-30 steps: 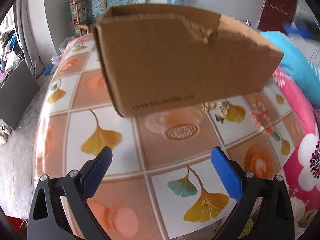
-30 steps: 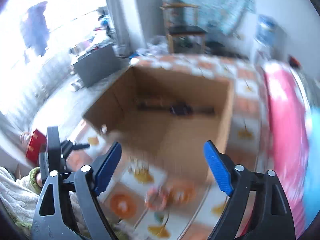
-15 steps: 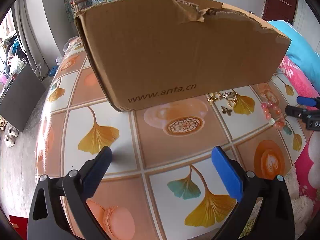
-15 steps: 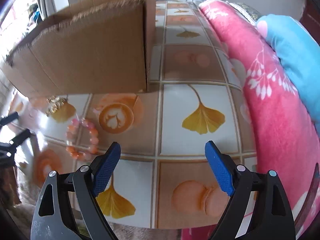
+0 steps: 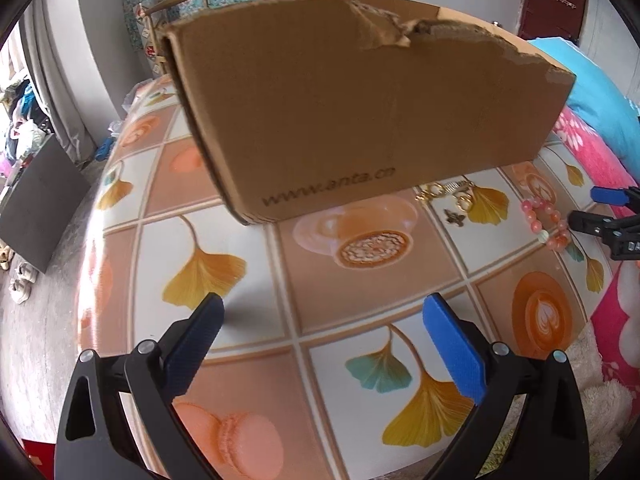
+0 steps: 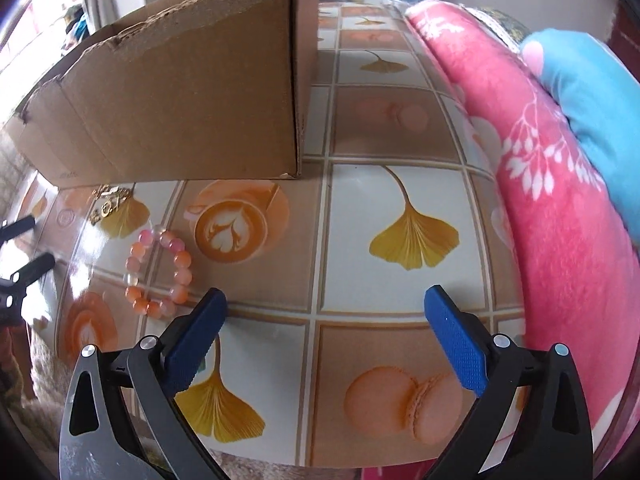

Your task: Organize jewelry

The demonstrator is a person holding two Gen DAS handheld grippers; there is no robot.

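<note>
The right gripper (image 6: 325,332) is spread wide and holds nothing, low over the table (image 6: 400,328) near its front edge. One second ago this gripper looked down into the box from above; now it has come down to the level of the table top and faces along it. I judge that it has finished looking and is preparing to pick up a piece.

The left gripper (image 5: 323,340) is also spread wide and empty, near the front edge further to the left. It has almost not moved in the last second.

Just beside the left fingertip of the right gripper lies the bead bracelet (image 6: 158,274), a ring of pink and orange beads, flat on the table. It is the nearest piece, so probably the first to take. A little further, close to the foot of the box, lie the gold pieces (image 5: 448,192), tangled together, and a small dark charm (image 5: 455,218) apart from them.

Behind these stands the cardboard box (image 5: 372,120), open at the top with a torn rim. All jewelry that I can see is outside it, so the sorting has not yet begun.
</note>
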